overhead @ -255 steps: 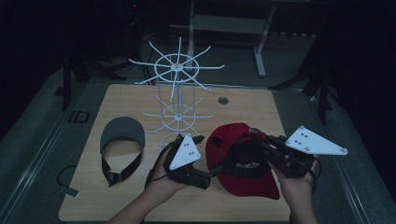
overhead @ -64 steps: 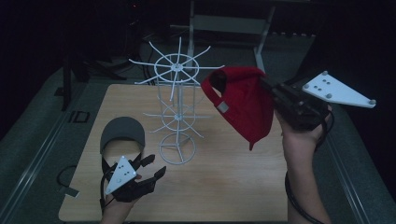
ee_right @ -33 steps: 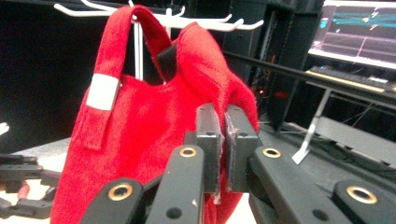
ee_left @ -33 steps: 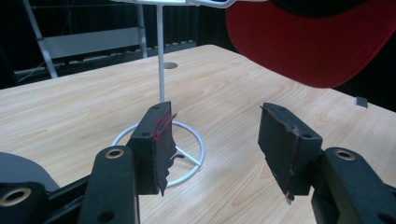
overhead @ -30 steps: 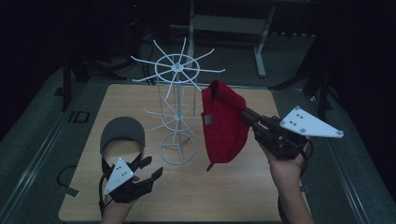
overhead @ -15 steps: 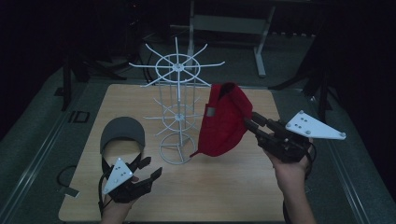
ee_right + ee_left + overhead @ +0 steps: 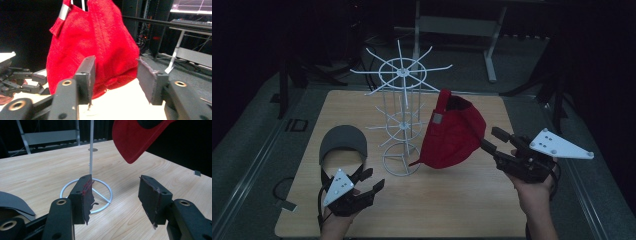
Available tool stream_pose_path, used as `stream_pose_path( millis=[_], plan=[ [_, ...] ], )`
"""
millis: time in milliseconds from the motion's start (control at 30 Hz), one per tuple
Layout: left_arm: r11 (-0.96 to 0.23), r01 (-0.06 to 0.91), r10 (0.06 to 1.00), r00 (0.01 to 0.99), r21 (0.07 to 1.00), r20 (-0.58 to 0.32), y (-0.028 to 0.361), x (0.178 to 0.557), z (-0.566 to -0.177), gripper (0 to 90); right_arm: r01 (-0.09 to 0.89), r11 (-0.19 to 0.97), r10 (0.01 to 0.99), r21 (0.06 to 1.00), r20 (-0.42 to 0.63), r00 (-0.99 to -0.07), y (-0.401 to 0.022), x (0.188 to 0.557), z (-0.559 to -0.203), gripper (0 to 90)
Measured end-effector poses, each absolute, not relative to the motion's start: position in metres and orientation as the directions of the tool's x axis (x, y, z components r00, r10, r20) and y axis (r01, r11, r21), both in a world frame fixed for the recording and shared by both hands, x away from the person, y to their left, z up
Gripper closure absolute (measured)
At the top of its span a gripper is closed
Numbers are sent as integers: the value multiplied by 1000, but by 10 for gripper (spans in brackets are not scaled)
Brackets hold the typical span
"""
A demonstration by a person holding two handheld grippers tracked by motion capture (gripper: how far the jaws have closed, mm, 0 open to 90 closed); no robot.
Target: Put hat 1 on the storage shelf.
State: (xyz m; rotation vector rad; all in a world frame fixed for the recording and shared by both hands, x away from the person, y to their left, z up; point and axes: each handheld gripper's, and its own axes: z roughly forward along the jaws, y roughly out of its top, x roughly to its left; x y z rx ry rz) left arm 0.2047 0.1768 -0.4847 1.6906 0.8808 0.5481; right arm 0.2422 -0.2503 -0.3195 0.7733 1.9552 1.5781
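A red cap (image 7: pixel 453 135) hangs by its back strap from an arm of the white wire rack (image 7: pixel 401 120), its crown bulging toward the right gripper (image 7: pixel 494 141) and its peak pointing down near the rack's ring base. In the right gripper view the cap (image 7: pixel 93 47) fills the space just ahead of the jaws, which stand wide apart with nothing between them; the cloth looks free of both pads, though how close they are I cannot tell. The right hand (image 7: pixel 532 187) holds that gripper low over the right side of the wooden table (image 7: pixel 472 200), its grey plate tilted up. The left gripper (image 7: pixel 371 180) rests near the front left of the table, jaws wide and empty, aimed at the rack; in the left gripper view the rack's ring base (image 7: pixel 86 195) lies beyond the jaws and the cap's peak (image 7: pixel 133 137) hangs above. A grey visor (image 7: pixel 343 142) lies flat on the table just beyond the left gripper, left of the rack.
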Motion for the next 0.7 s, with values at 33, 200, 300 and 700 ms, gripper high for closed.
stream_pose_path(
  millis=[33, 200, 300, 700],
  plan=[
    [-125, 277, 783, 617, 953, -77, 177, 205, -485, 457, 112, 162, 706, 980, -36, -707, -252, 241, -320, 477],
    [-128, 277, 787, 612, 952, -73, 178, 205, -486, 457, 116, 167, 710, 979, -38, -703, -259, 236, -325, 450],
    [-125, 281, 791, 607, 952, -75, 180, 205, -487, 457, 132, 164, 721, 978, -27, -693, -266, 234, -332, 435],
    [-129, 298, 803, 591, 946, -76, 185, 207, -496, 458, 244, 216, 751, 945, -1, -661, -287, 248, -385, 281]
  ],
)
